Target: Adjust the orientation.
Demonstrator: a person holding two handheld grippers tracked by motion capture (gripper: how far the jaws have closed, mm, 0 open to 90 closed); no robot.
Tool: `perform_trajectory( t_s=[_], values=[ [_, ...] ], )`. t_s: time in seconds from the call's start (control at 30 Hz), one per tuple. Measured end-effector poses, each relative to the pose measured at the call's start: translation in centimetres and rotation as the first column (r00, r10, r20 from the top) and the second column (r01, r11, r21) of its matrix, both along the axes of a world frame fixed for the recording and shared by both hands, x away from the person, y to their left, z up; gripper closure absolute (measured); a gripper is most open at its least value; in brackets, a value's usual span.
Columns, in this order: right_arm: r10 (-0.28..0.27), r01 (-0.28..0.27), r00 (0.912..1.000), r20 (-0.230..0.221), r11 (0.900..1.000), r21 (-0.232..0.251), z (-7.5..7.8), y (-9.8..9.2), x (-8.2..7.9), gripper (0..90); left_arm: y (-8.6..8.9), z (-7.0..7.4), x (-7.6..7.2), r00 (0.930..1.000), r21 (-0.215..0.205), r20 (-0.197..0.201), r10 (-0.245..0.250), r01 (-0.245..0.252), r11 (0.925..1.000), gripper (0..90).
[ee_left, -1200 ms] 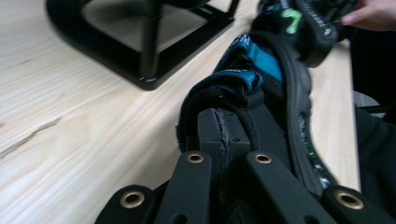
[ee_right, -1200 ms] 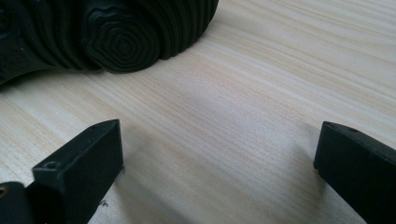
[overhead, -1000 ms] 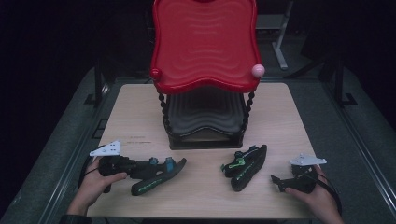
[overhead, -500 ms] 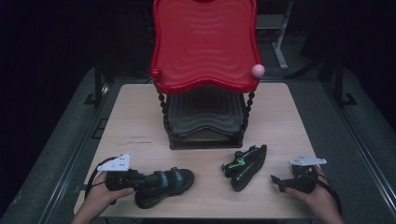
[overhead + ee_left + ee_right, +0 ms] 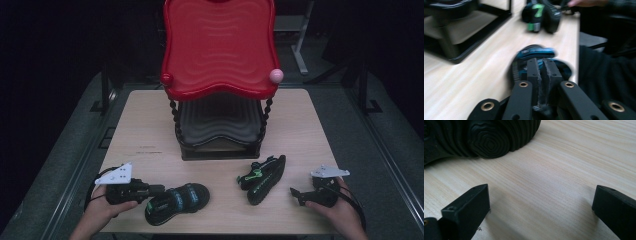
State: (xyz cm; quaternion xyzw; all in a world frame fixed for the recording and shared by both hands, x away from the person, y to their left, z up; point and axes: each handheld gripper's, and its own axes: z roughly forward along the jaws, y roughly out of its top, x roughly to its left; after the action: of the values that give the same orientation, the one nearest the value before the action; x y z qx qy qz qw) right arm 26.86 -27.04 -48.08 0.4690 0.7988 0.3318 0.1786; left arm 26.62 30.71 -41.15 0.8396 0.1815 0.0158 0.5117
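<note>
So the blue-strapped sandal (image 5: 176,201) is sitting near the front edge of the table (image 5: 145,130), and the left gripper (image 5: 156,190) has it by the heel end. In the left gripper view the jaws are pinched nearly together with just a thin bit of the sandal's back strap squeezed between them, and the blue straps (image 5: 536,53) stick out straight ahead of the tips. That view is blurry, so my guess is the sandal is mid-drag or mid-lift rather than parked. Grabbing by the strap makes sense to me: it's the only thin part those jaws can close on, and the sole just trails along.

Past the jaw tips, farther along the table, is the green-strapped sandal (image 5: 541,15), tipped up on its side. From above it lies (image 5: 263,178) off to the right of the held one, apart from it, just in front of the rack.

The right gripper (image 5: 296,193) isn't doing anything yet. Its jaws are spread wide, nothing between them but bare wood, and the ridged black sole (image 5: 484,137) of the green sandal sits just ahead and to the left of the tips, not touching.

Behind both sandals stands the two-tier rack: a dark lower shelf (image 5: 218,122) and a red top tray (image 5: 220,47). Looks to me like the shoes are headed for that lower shelf, one per hand.
</note>
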Motion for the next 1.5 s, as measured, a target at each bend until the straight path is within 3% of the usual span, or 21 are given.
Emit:
perform_trajectory(
  t_s=[0.13, 0.33, 0.53, 0.73, 1.23, 1.33, 1.5],
  values=[
    [-0.001, 0.001, 1.0000, 0.000, 1.000, 0.000, 0.0, 0.0, 0.0, 0.7, 0.8, -1.8, 1.5, 0.9981, 0.100, -0.028, 0.054, -0.051, 0.9937, 89.5],
    [-0.001, 0.001, 1.0000, 0.000, 1.000, 0.001, 0.0, 0.0, 0.0, 0.7, 2.1, -4.6, 1.6, 0.9908, 0.186, -0.102, 0.089, -0.069, 0.9802, 89.9],
    [-0.001, 0.001, 1.0000, 0.000, 1.000, 0.001, 0.0, 0.0, 0.0, 0.7, 1.7, -5.0, 0.9, 0.9900, 0.187, -0.128, 0.060, -0.036, 0.9816, 89.9],
    [-0.001, 0.001, 1.0000, 0.000, 1.000, 0.001, 0.0, 0.0, 0.0, 0.7, 0.0, -5.0, 0.0, 0.9908, 0.202, -0.135, -0.010, 0.037, 0.9787, 89.8],
    [-0.001, 0.001, 1.0000, 0.000, 1.000, 0.001, 0.0, 0.0, 0.0, 0.7, -0.3, -5.2, -1.7, 0.9853, 0.171, -0.162, -0.054, 0.082, 0.9819, 88.2],
    [-0.001, 0.001, 1.0000, 0.000, 1.000, 0.001, 0.0, 0.0, 0.0, 0.7, 0.0, -4.9, -1.5, 0.9889, 0.174, -0.145, -0.032, 0.058, 0.9830, 83.6],
    [-0.001, 0.001, 1.0000, -0.001, 1.000, 0.000, 0.0, 0.0, 0.0, 0.7, 0.5, -4.1, -1.4, 0.9945, 0.141, -0.104, 0.015, 0.000, 0.9900, 70.1]
  ],
)
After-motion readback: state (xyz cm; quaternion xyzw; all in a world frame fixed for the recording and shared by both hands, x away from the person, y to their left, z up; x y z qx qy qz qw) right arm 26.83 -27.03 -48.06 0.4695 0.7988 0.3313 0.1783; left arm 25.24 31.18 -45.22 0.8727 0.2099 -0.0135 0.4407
